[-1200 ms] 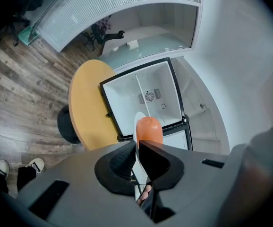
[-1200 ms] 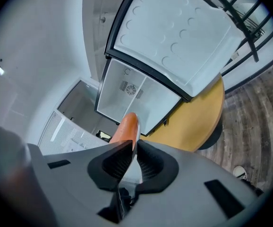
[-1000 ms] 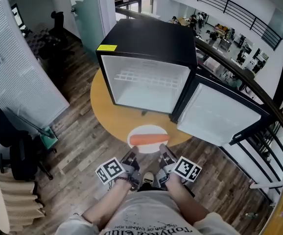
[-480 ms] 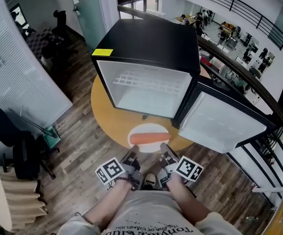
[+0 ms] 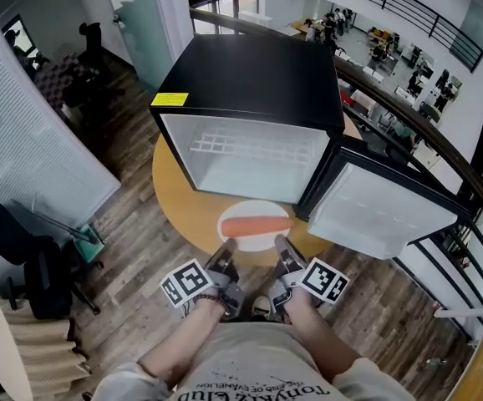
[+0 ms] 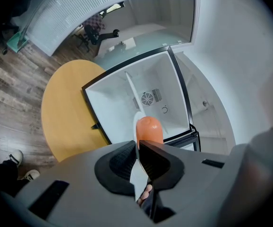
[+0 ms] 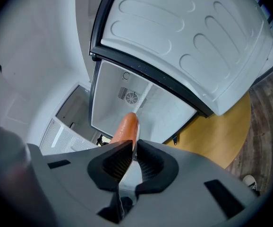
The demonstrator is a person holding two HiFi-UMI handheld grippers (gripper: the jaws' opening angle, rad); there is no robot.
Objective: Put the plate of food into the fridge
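Plate (image 5: 255, 210) with sausage (image 5: 256, 226) is hanging over the table (image 5: 179, 211), just before the open fridge (image 5: 250, 82); left gripper (image 5: 227, 247) and right gripper (image 5: 282, 245) are each pinching its near rim; judging that advancing both together, level, is keeping the sausage from rolling.

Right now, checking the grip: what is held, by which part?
The plate, by its near rim: left gripper at its left, right gripper at its right.
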